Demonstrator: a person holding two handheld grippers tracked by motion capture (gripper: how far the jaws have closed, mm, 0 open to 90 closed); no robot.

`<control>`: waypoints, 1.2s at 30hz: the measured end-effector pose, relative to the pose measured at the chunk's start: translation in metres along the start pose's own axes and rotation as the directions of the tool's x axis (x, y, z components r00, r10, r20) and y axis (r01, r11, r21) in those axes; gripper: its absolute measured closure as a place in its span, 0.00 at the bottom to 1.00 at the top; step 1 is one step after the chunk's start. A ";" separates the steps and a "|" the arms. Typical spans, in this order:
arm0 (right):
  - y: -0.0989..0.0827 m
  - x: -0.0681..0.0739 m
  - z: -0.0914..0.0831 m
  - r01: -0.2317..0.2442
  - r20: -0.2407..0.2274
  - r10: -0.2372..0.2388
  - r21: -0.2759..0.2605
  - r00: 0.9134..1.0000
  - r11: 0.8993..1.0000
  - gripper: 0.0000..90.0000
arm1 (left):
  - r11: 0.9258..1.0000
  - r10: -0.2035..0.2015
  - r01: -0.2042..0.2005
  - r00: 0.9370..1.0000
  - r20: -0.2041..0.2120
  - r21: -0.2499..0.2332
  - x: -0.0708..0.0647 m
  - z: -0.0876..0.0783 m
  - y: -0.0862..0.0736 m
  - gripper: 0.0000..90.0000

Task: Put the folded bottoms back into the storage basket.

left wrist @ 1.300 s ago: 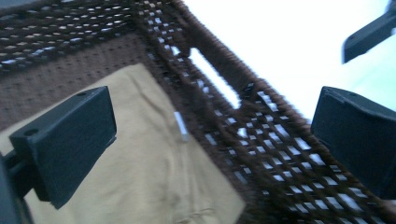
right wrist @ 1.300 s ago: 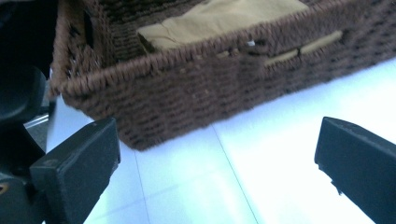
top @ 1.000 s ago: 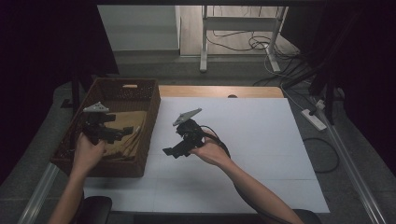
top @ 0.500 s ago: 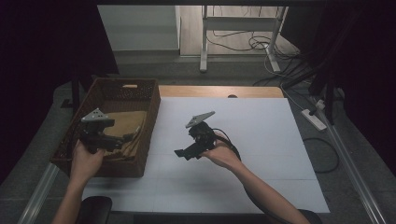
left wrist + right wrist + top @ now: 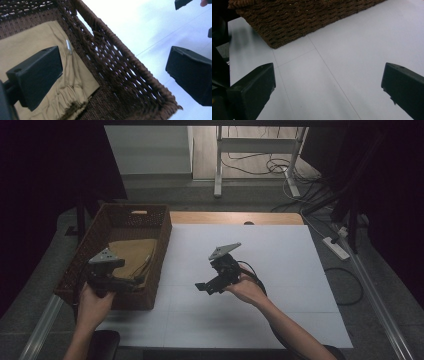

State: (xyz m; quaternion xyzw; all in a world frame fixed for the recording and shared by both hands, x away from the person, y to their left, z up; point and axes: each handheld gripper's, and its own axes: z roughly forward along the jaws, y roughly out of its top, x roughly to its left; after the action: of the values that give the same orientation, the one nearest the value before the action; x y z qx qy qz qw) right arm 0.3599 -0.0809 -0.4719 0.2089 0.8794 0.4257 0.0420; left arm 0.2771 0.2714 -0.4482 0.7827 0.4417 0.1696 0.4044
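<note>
Now your left claw point(image 5: 134, 282), wide open and empty, straddles the basket point(image 5: 161, 251) wall, tan cloth point(image 5: 30, 50) just inside it.

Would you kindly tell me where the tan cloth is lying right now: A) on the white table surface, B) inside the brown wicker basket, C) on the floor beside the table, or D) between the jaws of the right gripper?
B: the tan cloth lies on the bottom of the wicker basket, with the open left gripper over the basket's near wall.

Tan cloth point(image 5: 131, 256) with gathered hem, lying crumpled flat inside brown wicker basket point(image 5: 159, 251)
</note>
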 end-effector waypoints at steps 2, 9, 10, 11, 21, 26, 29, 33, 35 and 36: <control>-0.002 0.000 -0.001 0.002 0.005 -0.002 -0.004 1.000 1.000 0.00 | 1.000 -0.006 0.006 1.000 0.006 -0.002 -0.001 -0.001 -0.003 0.00; -0.010 0.001 -0.005 0.002 0.010 -0.002 0.000 1.000 1.000 0.00 | 1.000 -0.010 0.011 1.000 0.006 -0.018 -0.006 -0.005 -0.011 0.00; -0.012 0.001 -0.006 0.005 0.011 -0.005 0.004 1.000 1.000 0.00 | 1.000 -0.013 0.014 1.000 0.005 -0.021 -0.007 -0.006 -0.012 0.00; -0.013 0.001 -0.007 0.004 0.014 -0.004 0.003 1.000 1.000 0.00 | 1.000 -0.014 0.014 1.000 0.005 -0.026 -0.008 -0.007 -0.013 0.00; -0.028 -0.004 -0.017 -0.023 0.031 0.023 0.004 0.999 1.000 0.00 | 0.999 -0.025 0.025 1.000 0.007 -0.034 -0.017 -0.016 -0.027 0.00; -0.035 -0.006 -0.022 -0.029 0.039 0.029 0.004 0.999 1.000 0.00 | 0.999 -0.031 0.032 0.999 0.004 -0.035 -0.020 -0.021 -0.035 0.00; -0.039 -0.007 -0.024 -0.034 0.043 0.034 0.009 0.999 0.999 0.00 | 0.998 -0.039 0.039 0.999 0.004 -0.041 -0.021 -0.026 -0.041 0.00; -0.043 -0.008 -0.026 -0.035 0.048 0.034 0.014 0.998 0.999 0.00 | 0.998 -0.045 0.045 0.999 0.004 -0.049 -0.023 -0.031 -0.048 0.00; -0.045 -0.008 -0.027 -0.033 0.052 0.032 0.017 0.998 0.999 0.00 | 0.997 -0.051 0.051 0.999 0.004 -0.052 -0.023 -0.032 -0.051 0.00; -0.046 -0.008 -0.027 -0.036 0.052 0.035 0.016 0.998 0.999 0.00 | 0.997 -0.054 0.054 0.999 0.005 -0.051 -0.023 -0.033 -0.053 0.00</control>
State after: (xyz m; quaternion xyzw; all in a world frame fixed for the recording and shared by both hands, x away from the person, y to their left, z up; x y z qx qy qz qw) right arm 0.3452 -0.1294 -0.4905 0.2360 0.8777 0.4133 0.0553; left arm 0.2144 0.2831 -0.4675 0.7602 0.4574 0.1686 0.4295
